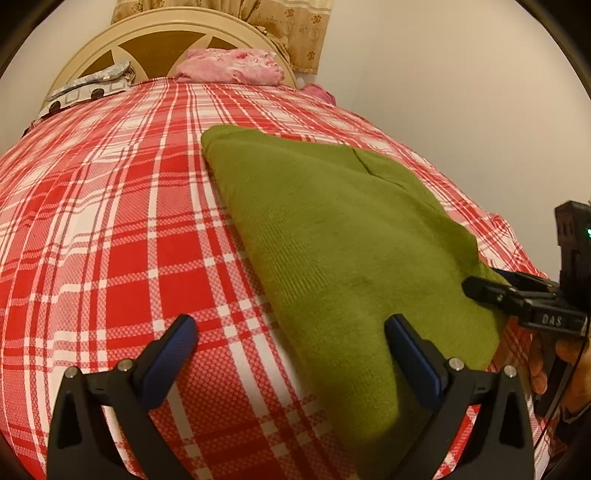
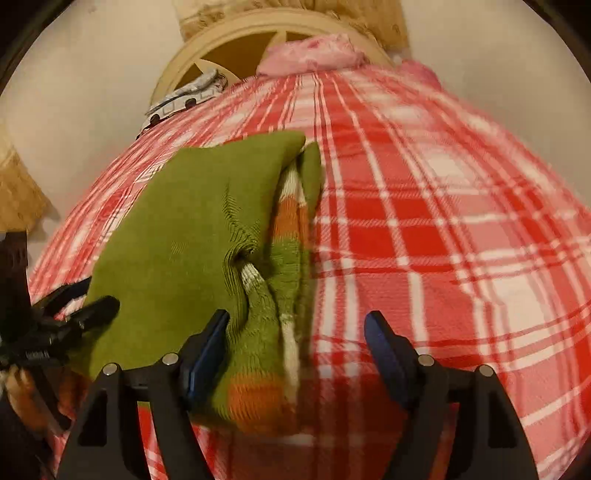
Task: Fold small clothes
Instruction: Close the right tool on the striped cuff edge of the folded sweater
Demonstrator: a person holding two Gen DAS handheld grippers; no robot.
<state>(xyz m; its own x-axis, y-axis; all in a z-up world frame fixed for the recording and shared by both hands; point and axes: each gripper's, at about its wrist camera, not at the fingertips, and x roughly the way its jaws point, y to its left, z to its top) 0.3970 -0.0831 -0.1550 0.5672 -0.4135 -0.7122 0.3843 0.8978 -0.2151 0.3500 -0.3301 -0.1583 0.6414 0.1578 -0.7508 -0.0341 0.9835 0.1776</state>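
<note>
Red-and-white plaid bedspread (image 1: 110,229) covers a bed; a cream headboard (image 1: 155,40) and a pink pillow (image 1: 229,66) are seen at the far end, with a curtain (image 1: 295,29) behind.

A green sweater (image 1: 332,229) lies folded on the bedspread, right of centre in the left wrist view. In the right wrist view its right edge is seen bunched, with orange and white stripes (image 2: 288,229) exposed beneath the green layer.

Left gripper (image 1: 291,332): jaws wide apart, nothing clamped; its right finger rests over the near corner of the sweater, the left finger over bare bedspread. Right gripper (image 2: 295,328): jaws wide apart, nothing clamped; the near right edge of the sweater lies between the fingers, close against the left one. No pressing by the pads is observed.

Step judged: a fold is laid down and released; the lengthwise folding appears done. Next move is judged to call for closing on the near edge with both grippers and carrying it toward the far edge, or for smoothing the bunched edge first.
</note>
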